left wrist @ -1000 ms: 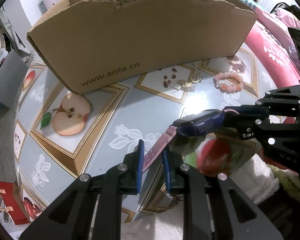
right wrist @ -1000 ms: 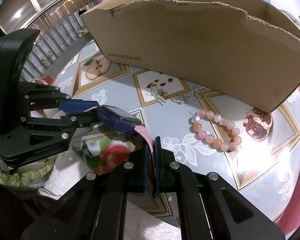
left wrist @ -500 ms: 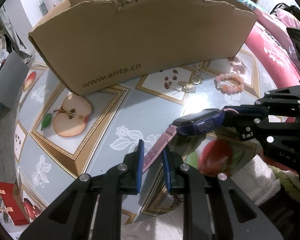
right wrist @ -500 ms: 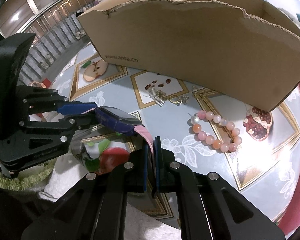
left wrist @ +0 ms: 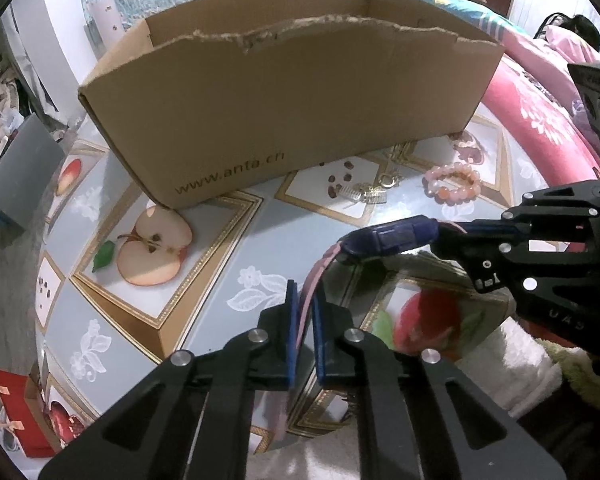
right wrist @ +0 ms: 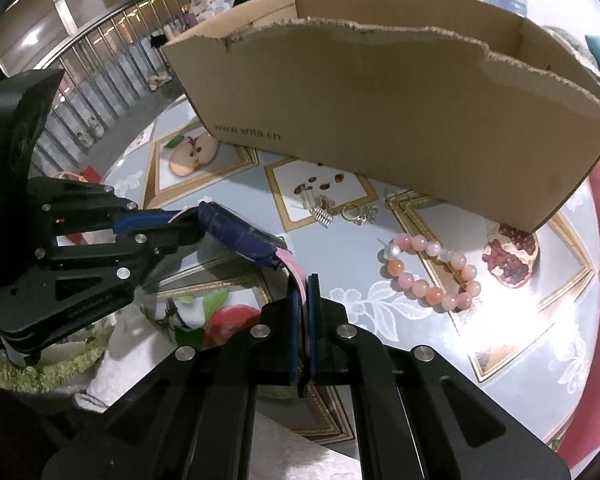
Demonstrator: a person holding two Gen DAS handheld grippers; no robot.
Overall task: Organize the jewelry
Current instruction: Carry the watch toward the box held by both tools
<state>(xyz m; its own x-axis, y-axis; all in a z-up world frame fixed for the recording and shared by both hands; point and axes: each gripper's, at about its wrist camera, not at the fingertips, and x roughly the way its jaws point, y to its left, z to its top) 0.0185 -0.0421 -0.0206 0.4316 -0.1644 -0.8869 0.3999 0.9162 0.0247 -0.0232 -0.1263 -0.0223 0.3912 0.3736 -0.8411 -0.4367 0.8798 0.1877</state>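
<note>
Left wrist view: the left claw [left wrist: 303,312] has just been closing and is pinching one pink strap of the watch [left wrist: 392,236], which is hanging above the surface [left wrist: 260,240], long axis running left to right. The right claw [right wrist: 305,300] is clamping the other strap.

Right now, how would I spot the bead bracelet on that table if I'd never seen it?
Find the big cardboard box on the fruit-patterned table. In front of its right end, beside a printed pomegranate, lies the bracelet. It is a loose ring of round pink and orange beads, far bigger than the small metal trinkets to its left.
</note>
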